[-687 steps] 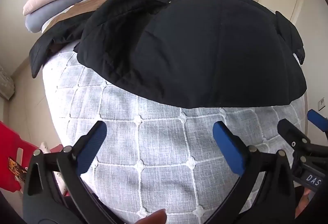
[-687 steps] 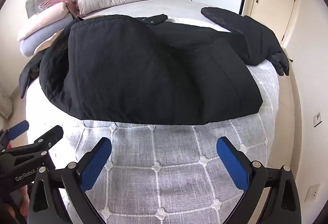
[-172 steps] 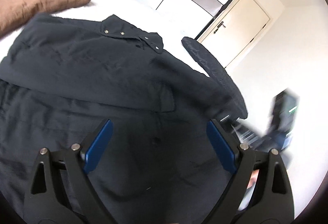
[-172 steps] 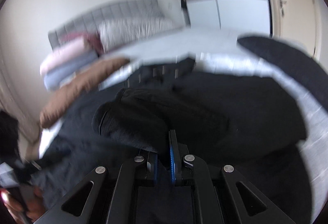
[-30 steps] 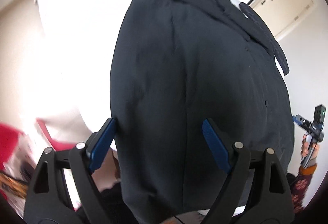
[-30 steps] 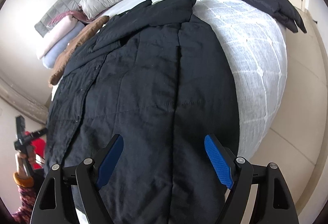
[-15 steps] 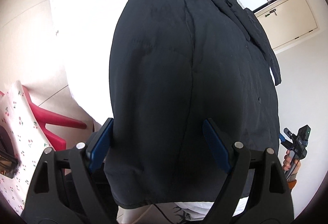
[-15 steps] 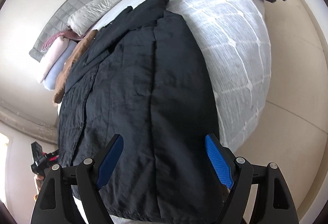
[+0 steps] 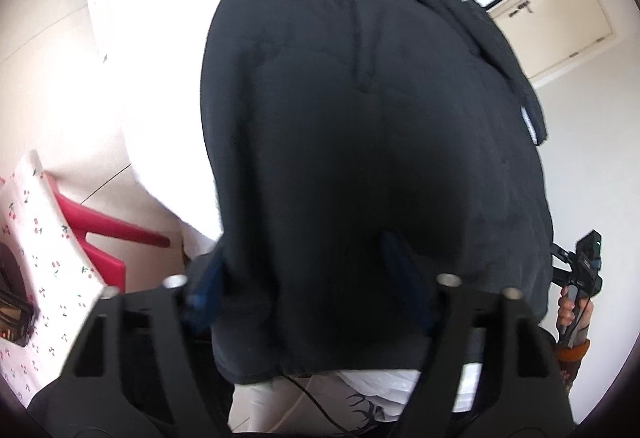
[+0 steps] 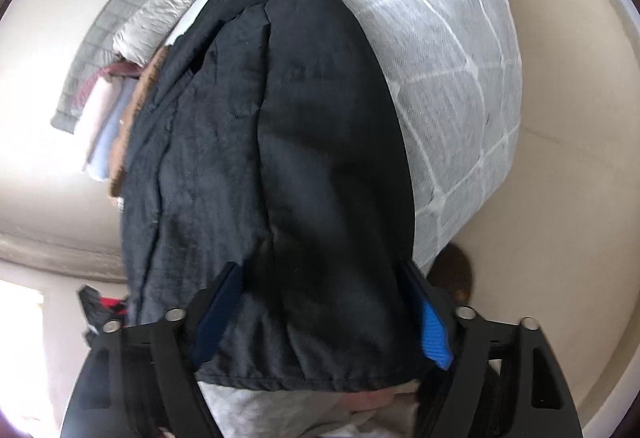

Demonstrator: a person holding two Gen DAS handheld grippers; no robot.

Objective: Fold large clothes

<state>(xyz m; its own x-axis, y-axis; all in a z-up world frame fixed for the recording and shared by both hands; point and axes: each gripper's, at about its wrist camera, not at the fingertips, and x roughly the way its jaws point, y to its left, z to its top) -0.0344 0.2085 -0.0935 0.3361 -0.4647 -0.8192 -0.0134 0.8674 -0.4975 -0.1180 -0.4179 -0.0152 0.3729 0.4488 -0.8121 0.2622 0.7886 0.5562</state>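
Black quilted fabric of the large padded coat (image 10: 280,157) filled both wrist views, the garment lying lengthwise on the bed's grey-white grid-stitched cover (image 10: 452,49) with its hem hanging over the near edge. The left gripper (image 9: 310,290) and right gripper (image 10: 320,318) each stood wide open at a hem corner, blue pads straddling the cloth without pinching it. A red plastic chair (image 9: 104,234) stood beside the bed.
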